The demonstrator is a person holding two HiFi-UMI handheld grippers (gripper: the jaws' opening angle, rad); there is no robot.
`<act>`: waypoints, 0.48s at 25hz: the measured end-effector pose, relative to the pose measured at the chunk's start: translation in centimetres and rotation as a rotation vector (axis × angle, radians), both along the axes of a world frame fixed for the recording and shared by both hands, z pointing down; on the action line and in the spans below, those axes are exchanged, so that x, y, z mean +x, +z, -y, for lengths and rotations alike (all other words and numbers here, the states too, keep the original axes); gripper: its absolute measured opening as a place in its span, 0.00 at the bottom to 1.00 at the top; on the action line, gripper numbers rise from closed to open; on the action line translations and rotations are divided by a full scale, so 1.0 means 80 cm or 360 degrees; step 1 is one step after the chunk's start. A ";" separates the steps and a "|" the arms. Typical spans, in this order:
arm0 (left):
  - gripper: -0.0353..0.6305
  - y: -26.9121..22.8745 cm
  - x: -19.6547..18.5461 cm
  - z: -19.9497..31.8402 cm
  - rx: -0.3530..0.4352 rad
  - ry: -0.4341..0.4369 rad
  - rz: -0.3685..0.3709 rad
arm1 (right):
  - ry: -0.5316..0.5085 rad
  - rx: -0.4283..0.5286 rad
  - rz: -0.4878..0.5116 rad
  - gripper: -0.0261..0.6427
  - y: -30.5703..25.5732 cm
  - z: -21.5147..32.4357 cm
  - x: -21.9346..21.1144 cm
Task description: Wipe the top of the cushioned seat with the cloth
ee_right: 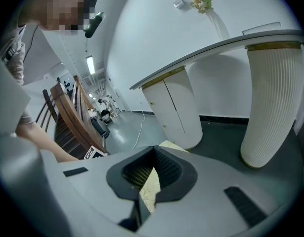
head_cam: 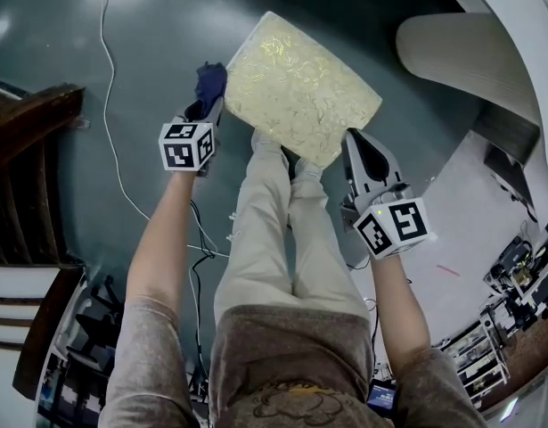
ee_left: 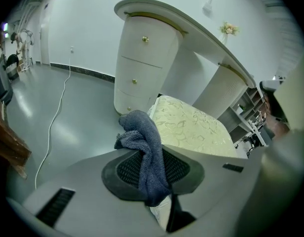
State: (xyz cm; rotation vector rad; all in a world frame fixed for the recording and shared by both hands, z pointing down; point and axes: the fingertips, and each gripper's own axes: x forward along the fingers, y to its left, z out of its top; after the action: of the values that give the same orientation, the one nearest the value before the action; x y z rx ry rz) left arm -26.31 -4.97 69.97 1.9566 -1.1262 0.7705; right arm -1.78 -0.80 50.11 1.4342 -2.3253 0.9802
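The cushioned seat [head_cam: 300,83] has a cream top with a leaf pattern and stands on the grey floor in front of my legs. My left gripper [head_cam: 209,101] hangs at the seat's left edge, shut on a dark blue cloth [head_cam: 209,80] that bunches out past its tips. In the left gripper view the cloth [ee_left: 144,147] drapes between the jaws of the left gripper [ee_left: 152,157], with the seat [ee_left: 191,127] just beyond. My right gripper [head_cam: 354,139] is at the seat's near right corner, shut and holding nothing. In the right gripper view a sliver of the seat [ee_right: 151,184] shows below the right gripper [ee_right: 152,154].
A white curved desk [ee_left: 147,58] with drawer pedestals stands right behind the seat. A white cable [head_cam: 109,105] runs across the floor at the left. Dark wooden furniture [head_cam: 33,141] is at the far left. Equipment and cables [head_cam: 514,292] crowd the right.
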 end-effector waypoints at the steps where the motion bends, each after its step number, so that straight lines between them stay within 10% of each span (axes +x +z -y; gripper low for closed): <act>1: 0.19 -0.001 0.002 0.000 0.0008 0.0006 0.0005 | 0.0004 -0.0001 0.0001 0.05 0.000 -0.001 0.001; 12: 0.19 -0.011 0.030 -0.016 0.0049 0.0036 -0.0015 | 0.0004 0.0004 0.0002 0.05 -0.002 -0.017 0.012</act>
State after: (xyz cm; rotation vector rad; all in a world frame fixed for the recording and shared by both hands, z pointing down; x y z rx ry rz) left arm -23.93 -3.72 69.10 1.9995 -1.1180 0.7590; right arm -0.82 0.53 49.95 1.4385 -2.3270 0.9794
